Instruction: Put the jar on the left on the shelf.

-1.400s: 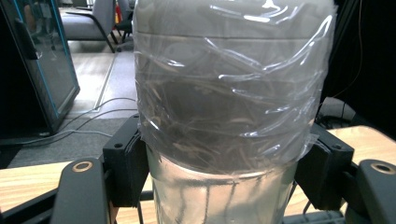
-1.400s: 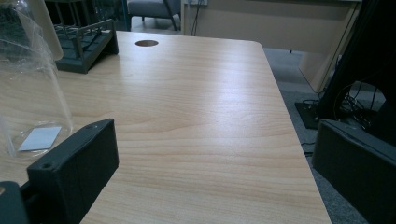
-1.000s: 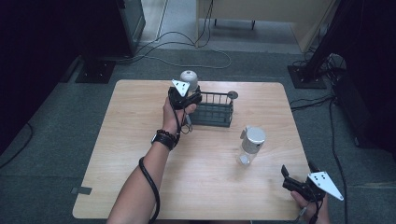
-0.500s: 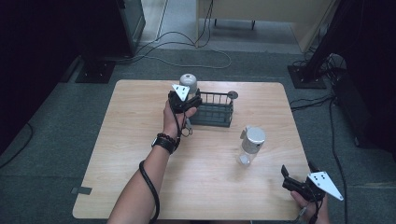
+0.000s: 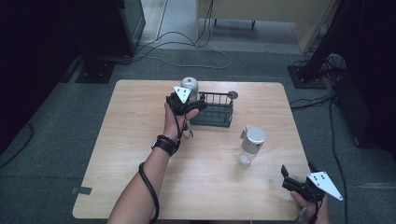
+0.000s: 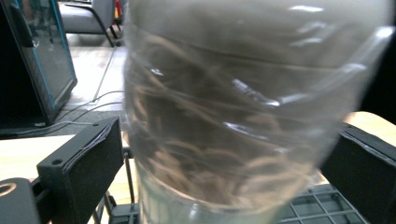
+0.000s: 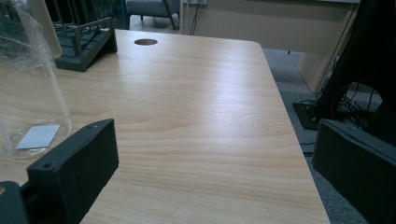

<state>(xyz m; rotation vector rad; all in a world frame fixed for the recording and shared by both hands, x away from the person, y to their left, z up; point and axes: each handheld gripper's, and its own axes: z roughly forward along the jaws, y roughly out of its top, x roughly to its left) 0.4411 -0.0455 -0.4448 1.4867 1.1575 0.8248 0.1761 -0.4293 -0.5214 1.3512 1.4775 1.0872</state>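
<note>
A clear plastic jar [image 5: 189, 85] with a grey lid stands at the left end of a dark wire basket [image 5: 217, 111] at the table's far middle. My left gripper [image 5: 191, 101] is around it. In the left gripper view the jar [image 6: 243, 121] sits between the two black jaws, which have just been opening and stand a little off its wall. The basket's grid floor [image 6: 327, 205] shows under it. A second clear jar [image 5: 251, 144] with a grey lid stands on the table right of centre. My right gripper [image 5: 299, 173] stays open near the front right corner, nothing between its fingers.
The wooden table [image 5: 140, 140] has a round cable hole [image 5: 232, 94] behind the basket. In the right gripper view the second jar [image 7: 28, 84] is at the left, the basket [image 7: 86, 39] beyond it. Cables and stand bases lie on the floor around.
The grey-lidded jar at the basket's left end sits slightly lower than a second ago. The left hand has hardly shifted. The right gripper has kept still.
</note>
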